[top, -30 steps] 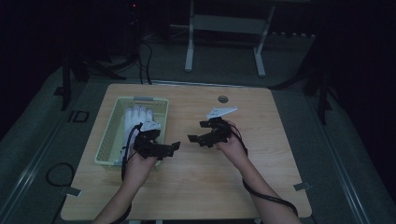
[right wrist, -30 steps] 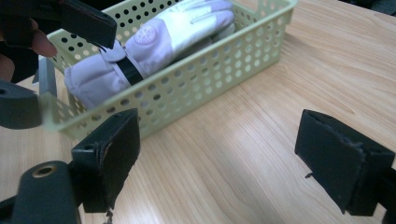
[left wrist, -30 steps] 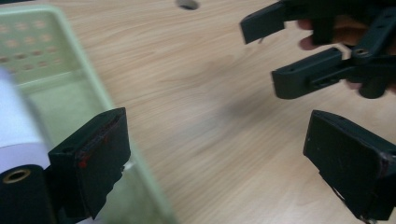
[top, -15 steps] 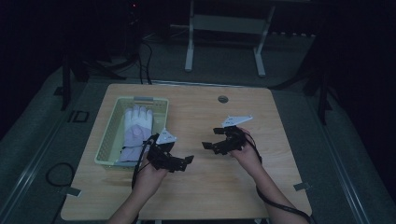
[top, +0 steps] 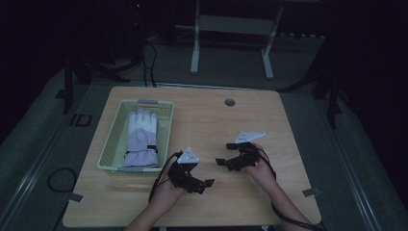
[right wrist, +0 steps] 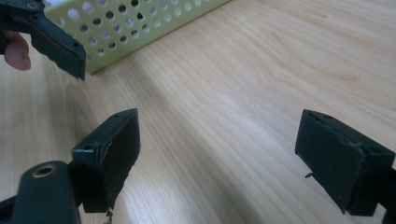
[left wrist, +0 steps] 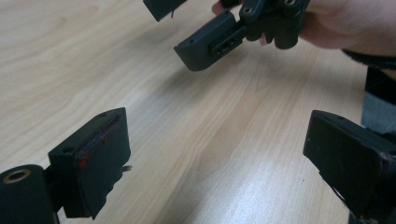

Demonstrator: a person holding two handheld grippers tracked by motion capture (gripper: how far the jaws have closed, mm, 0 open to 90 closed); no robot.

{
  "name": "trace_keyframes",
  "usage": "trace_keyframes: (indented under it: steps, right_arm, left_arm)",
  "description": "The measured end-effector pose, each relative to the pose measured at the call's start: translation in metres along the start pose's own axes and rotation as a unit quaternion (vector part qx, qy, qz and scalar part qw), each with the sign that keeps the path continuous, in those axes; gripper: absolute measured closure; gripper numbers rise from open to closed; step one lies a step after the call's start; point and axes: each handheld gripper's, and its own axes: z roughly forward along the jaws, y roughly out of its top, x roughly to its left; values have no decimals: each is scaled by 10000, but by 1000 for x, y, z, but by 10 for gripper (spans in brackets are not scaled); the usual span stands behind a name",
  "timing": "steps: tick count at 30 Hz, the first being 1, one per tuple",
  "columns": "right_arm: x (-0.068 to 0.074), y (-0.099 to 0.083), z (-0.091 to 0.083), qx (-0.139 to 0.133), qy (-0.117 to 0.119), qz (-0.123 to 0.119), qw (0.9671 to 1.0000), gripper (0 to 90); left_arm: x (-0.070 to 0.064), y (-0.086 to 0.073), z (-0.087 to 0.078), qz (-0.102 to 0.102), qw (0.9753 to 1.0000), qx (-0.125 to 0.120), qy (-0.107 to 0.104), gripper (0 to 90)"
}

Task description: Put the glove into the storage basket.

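— Standing here by the near edge, I see both grippers low over bare wood. The left gripper [top: 208, 183] has its fingers [left wrist: 91, 163] spread wide with nothing between them; the right gripper [top: 222, 161] is the same, fingers [right wrist: 109, 154] parted and empty.

— And the glove?

— The white glove [top: 140, 137] lies flat inside the pale green basket [top: 108, 149], cuff toward the person, fingertips toward the far side. The basket sits on the left part of the worktop [top: 284, 130], its near end just beside the left gripper but apart from it.

— How close are the two grippers?

— Near, tips pointing toward each other, a strip of bare wood between. In the left gripper view, the right gripper hangs just ahead, above the grain.

— Room to move?

— Plenty. The whole right half and the far middle are open wood, apart from a small round hole [top: 230, 102] near the far edge. The basket's perforated wall [right wrist: 140, 23] bounds the left.
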Motion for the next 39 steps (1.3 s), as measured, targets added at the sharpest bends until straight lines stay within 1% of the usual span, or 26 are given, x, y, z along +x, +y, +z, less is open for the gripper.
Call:
trace_keyframes:
  steps: [2, 3, 4, 6, 7, 8, 9, 10, 12, 13, 14, 16, 19, 20, 21, 25, 27, 28, 29, 31, 35, 39]
  right_arm:
    - [1, -5, 1, 24, 14, 10, 10000, 141]
    - [1, -5, 1, 24, 14, 10, 10000, 141]
    - [2, -10, 1, 21, 46, -32, 10000, 141]
    - [3, -14, 0, -7, 43, -110, 9999, 141]
    - [3, -14, 0, -7, 43, -110, 9999, 141]
    - [3, -20, -2, -15, 21, -163, 9999, 141]
    - [4, -22, -3, -27, 32, -159, 9999, 141]
    - [4, -24, -4, -71, 47, -161, 9998, 141]
    - [5, -28, -5, -87, 9, -152, 9998, 141]
    - [5, -30, -6, -101, 30, -162, 9998, 141]
    - [7, -32, -6, -77, 47, -179, 9998, 141]
    - [9, -36, -6, -53, -9, -293, 9996, 141]
    - [12, -41, -9, -58, 4, -350, 9994, 141]
    - [12, -43, -10, -66, 22, -360, 9993, 141]
    - [14, -45, -11, -60, 21, -366, 9993, 141]
    - [16, -54, -13, -70, 6, -338, 9994, 141]
    - [16, -58, -13, -74, -24, -326, 9994, 141]
    - [16, -59, -14, -86, -60, -330, 9994, 141]
    - [16, -60, -15, -125, -81, -324, 9994, 141]
    - [16, -60, -17, -225, -104, -307, 9992, 141]
    - [18, -62, -17, -157, -166, -410, 9989, 141]
    - [17, -62, -17, -176, -182, -388, 9989, 141]
  left_arm:
    - [-2, -3, 5, -7, 10000, -20, -92, 77]
    - [-2, -3, 5, -7, 10000, -20, -92, 77]
    - [-4, -6, 11, 43, 9999, 57, -115, 77]
    - [-6, -9, 15, 83, 9999, 96, -111, 77]
    - [-6, -9, 15, 83, 9999, 96, -111, 77]
    - [-6, -12, 18, 74, 9998, 42, -178, 77]
    - [-6, -12, 18, 74, 9998, 42, -178, 77]
    - [-7, -15, 22, 74, 9998, 16, -209, 77]
    - [-10, -17, 26, 138, 9996, 38, -230, 77]
    - [-12, -18, 27, 184, 9996, 51, -222, 77]
    - [-13, -18, 28, 220, 9995, 70, -222, 77]
    - [-16, -19, 29, 251, 9994, 35, -218, 76]
    - [-19, -21, 29, 290, 9992, -6, -259, 77]
    - [-20, -22, 29, 260, 9992, -37, -312, 77]
    - [-21, -22, 29, 250, 9991, -5, -353, 77]
    - [-26, -25, 31, 349, 9987, 3, -372, 77]
    - [-28, -26, 30, 367, 9983, -114, -448, 77]
    - [-29, -27, 29, 378, 9982, -140, -434, 77]
    - [-30, -29, 29, 366, 9982, -211, -426, 77]
    - [-31, -31, 29, 337, 9981, -256, -442, 77]
    - [-30, -34, 30, 311, 9978, -299, -497, 77]
    - [-29, -36, 31, 272, 9981, -269, -486, 77]
